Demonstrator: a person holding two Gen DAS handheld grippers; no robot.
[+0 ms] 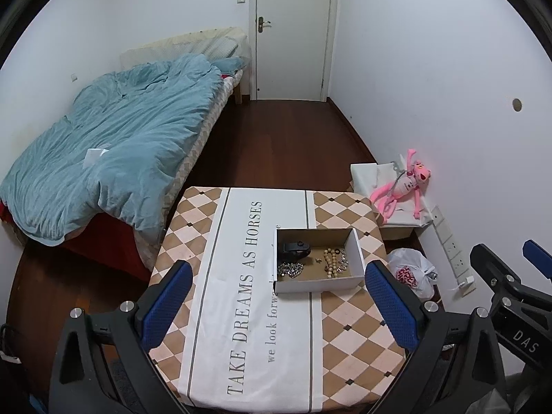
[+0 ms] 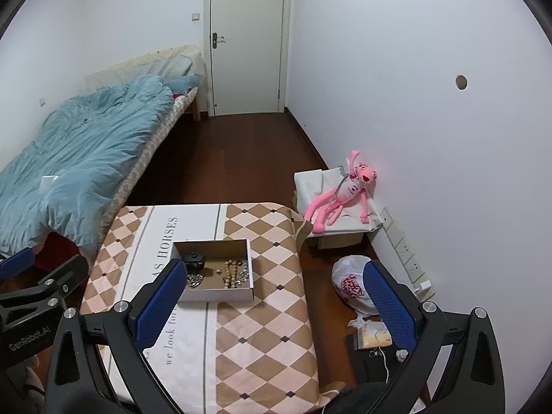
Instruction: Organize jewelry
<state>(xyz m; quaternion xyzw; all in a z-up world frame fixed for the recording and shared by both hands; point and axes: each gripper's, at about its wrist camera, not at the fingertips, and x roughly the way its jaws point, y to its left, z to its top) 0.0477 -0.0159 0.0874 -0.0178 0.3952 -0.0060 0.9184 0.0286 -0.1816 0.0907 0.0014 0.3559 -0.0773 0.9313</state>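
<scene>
Seen from both wrist views: an open white box (image 1: 319, 284) on the checked cloth of the table (image 1: 352, 324), toward its far right part, with all visible jewelry already inside — a silver chain (image 1: 290, 269) heaped at the near left of the cardboard floor, a string of tan beads (image 1: 333, 258) at the right, a tiny charm (image 1: 318, 260) between them, and a dark object (image 1: 293, 249) at the back left, too small to name with certainty. Nothing loose visible on the cloth around the box. Left claw (image 1: 279, 310) spread wide and empty, raised above the near half of the table, well short of the box; right claw (image 2: 276, 305) likewise spread and empty, left pad (image 2: 160, 305) overlapping the box's near left corner in view, right pad (image 2: 390, 305) out over the floor beside a white plastic bag (image 2: 348, 281). No contact with any piece. By the look of it, either gathering finished or sorting not yet begun — pieces lie in loose piles rather than laid out, chain bunched, beads coiled on themselves, no dividers in the box. Probably left to do: separating chain from beads and placing each neatly, if tidier order is wanted. Bed (image 1: 103, 158) with blue quilt at left, pink plush toy (image 1: 403, 186) against the right wall, white door (image 1: 293, 31) shut at the far end.
</scene>
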